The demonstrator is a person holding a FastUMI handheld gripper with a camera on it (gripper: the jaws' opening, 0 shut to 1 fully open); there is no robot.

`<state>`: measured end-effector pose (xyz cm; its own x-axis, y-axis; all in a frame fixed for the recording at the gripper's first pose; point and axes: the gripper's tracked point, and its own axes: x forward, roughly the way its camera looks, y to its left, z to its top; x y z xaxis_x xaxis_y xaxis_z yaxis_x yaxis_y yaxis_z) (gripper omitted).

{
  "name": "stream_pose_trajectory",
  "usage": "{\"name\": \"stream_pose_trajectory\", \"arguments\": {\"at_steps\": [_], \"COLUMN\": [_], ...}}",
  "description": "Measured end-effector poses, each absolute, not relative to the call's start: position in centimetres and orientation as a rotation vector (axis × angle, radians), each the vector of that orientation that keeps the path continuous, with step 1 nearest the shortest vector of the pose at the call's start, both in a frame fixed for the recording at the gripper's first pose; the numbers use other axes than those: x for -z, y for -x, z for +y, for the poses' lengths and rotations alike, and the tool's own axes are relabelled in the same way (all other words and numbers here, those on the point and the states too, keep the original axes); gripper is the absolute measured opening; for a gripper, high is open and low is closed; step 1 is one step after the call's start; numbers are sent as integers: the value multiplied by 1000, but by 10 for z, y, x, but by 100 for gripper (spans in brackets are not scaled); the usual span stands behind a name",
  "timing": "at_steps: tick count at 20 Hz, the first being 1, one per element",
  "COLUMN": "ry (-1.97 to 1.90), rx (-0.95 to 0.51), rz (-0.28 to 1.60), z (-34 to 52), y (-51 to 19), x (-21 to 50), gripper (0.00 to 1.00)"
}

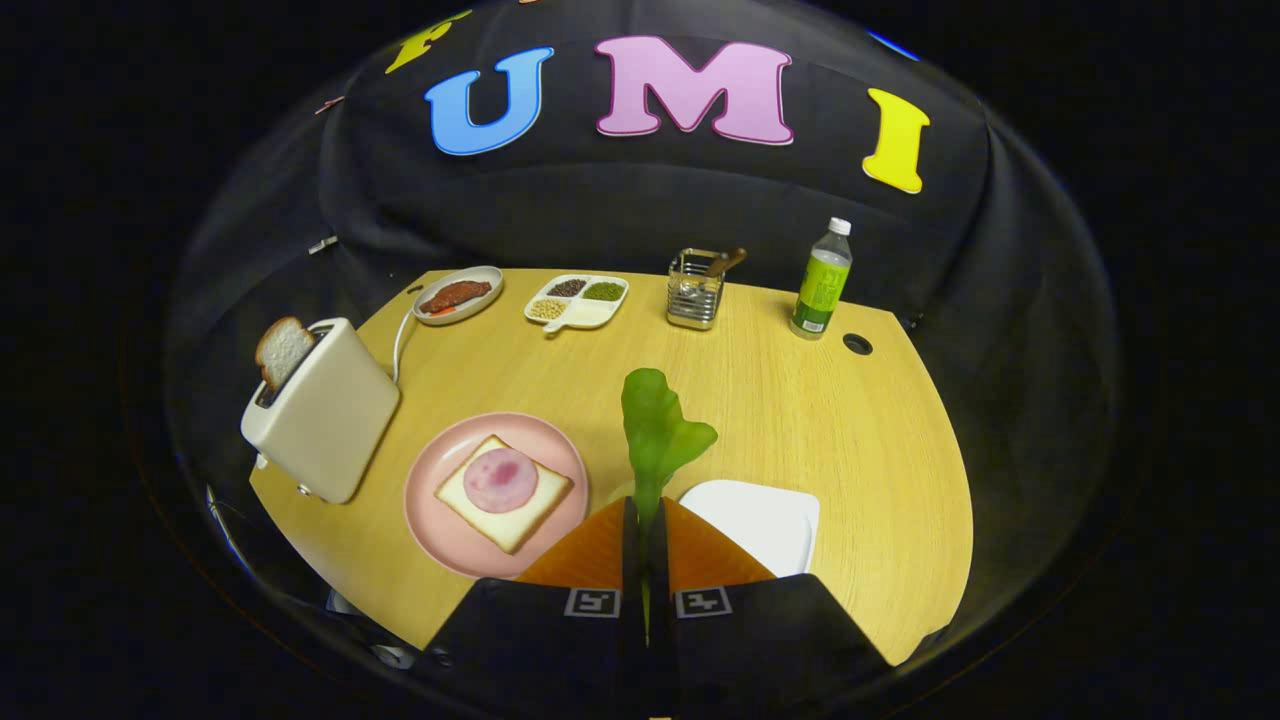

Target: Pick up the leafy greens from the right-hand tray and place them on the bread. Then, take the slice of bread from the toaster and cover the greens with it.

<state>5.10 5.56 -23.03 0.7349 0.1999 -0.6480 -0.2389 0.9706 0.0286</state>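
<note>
The gripper point(645, 520), fingers clamped on the stem of a leaf of greens point(660, 432), holds it upright above the table's point(880, 450) near edge, between the white tray point(765, 520) and the pink plate point(440, 540), presumably ready to lay on its ham-topped bread point(500, 495). The toaster point(325, 420) at the left edge half-hides the second slice point(283, 350).

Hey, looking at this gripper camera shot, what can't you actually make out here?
- Stem of the green leafy lettuce: hidden between the shut orange fingers of the tool.
- White square tray: near part covered by the tool's right finger.
- Toast slice in the cream toaster: lower part sunk in the slot.
- Metal wire caddy: contents too small.
- Green plastic bottle: label too small.
</note>
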Motion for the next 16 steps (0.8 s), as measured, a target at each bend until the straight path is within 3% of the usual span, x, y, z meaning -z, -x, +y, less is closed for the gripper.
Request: {"name": "stream_pose_trajectory", "arguments": {"at_steps": [7, 16], "ry": [90, 47], "rx": [-326, -389], "rz": [678, 764], "z": [123, 185], "y": [-41, -40], "x": [213, 254], "gripper": [5, 5]}}
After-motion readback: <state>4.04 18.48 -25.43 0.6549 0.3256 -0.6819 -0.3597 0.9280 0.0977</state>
